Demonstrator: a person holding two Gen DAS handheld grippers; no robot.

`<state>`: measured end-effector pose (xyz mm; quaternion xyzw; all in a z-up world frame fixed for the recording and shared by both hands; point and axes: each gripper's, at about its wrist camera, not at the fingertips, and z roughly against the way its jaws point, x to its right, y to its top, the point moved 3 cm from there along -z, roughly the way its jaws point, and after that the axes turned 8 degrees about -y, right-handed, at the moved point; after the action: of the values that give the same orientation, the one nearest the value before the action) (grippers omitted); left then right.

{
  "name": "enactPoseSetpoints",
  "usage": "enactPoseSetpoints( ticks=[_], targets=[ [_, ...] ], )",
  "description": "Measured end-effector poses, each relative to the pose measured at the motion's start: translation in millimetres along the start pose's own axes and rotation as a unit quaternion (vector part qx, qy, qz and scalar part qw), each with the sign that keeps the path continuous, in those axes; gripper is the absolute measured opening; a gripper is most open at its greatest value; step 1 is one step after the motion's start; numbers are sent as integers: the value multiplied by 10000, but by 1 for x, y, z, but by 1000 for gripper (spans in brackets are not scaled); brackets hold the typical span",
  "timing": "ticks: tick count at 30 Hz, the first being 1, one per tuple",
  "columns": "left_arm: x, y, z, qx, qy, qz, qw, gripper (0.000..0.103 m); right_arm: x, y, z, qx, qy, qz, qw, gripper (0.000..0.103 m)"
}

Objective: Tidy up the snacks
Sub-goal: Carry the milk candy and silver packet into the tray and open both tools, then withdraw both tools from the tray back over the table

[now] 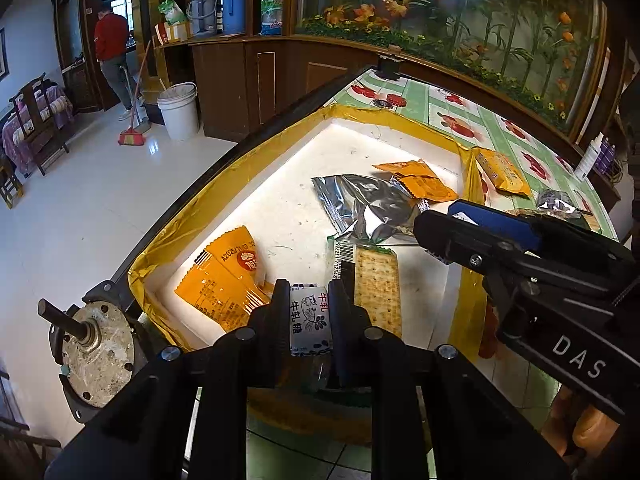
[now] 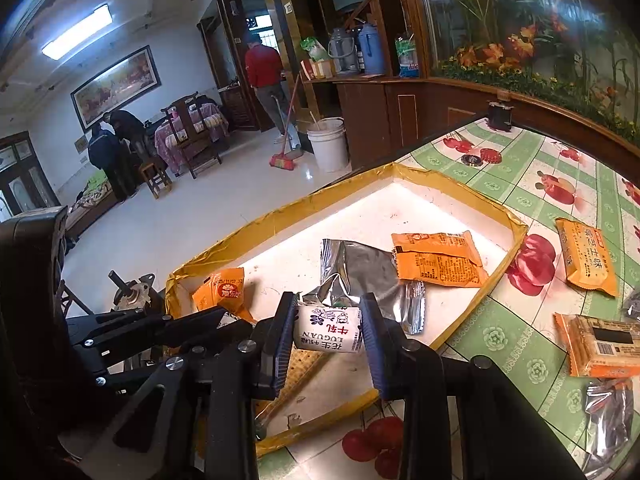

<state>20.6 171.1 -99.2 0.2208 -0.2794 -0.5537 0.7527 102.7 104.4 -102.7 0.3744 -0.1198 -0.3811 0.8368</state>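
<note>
Midway through a snack tidy-up, a person holding two grippers works over a shallow white tray (image 1: 304, 184) edged in yellow tape, set on a table (image 2: 532, 184) covered with a green, fruit-printed cloth. The left gripper (image 1: 309, 312) pinches a small white nougat candy (image 1: 310, 320) just above the tray's near end; the right gripper (image 2: 329, 322) clamps a second white candy (image 2: 329, 330) of the same kind between its blue pads, also above the tray.

Already inside the tray lie two orange packets (image 1: 416, 178) at the far side, a crumpled silver wrapper (image 1: 360, 208) in the middle, a long cracker pack (image 1: 378, 288) and two more orange packets (image 1: 224, 280) at the near left corner. These count, by appearance, as sorted.

Still out on the cloth are an orange cheese-biscuit packet (image 2: 586, 256), a clear pack of biscuits (image 2: 600, 344) near the right edge, a silver pouch (image 2: 608, 412) below it and a dark wrapper (image 2: 634, 302) barely in view. Judging from that spread, well over half the visible snacks are in or over the tray, with the two held candies not yet let go and about four items left to collect.
</note>
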Motion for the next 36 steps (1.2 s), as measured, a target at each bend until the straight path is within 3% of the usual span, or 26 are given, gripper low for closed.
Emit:
enactPoseSetpoints(
  ticks=[14, 16, 18, 20, 36],
  targets=[
    [2, 0, 0, -70, -58, -41, 10000, 17, 1, -1, -6, -89, -12, -36, 10000, 35],
    [2, 1, 0, -95, -85, 4, 9999, 26, 2, -1, -6, -87, -75, -33, 9999, 37],
    [1, 2, 3, -52, -73, 20, 10000, 56, 4, -1, -4, -69, -97, -67, 9999, 52],
    [1, 4, 9, 90, 29, 0, 10000, 72, 7, 0, -2, -18, -111, -87, 9999, 52],
    [19, 8, 25, 236, -22, -35, 9997, 73, 52, -15, 56, 354, -390, -579, 9969, 55]
  ],
)
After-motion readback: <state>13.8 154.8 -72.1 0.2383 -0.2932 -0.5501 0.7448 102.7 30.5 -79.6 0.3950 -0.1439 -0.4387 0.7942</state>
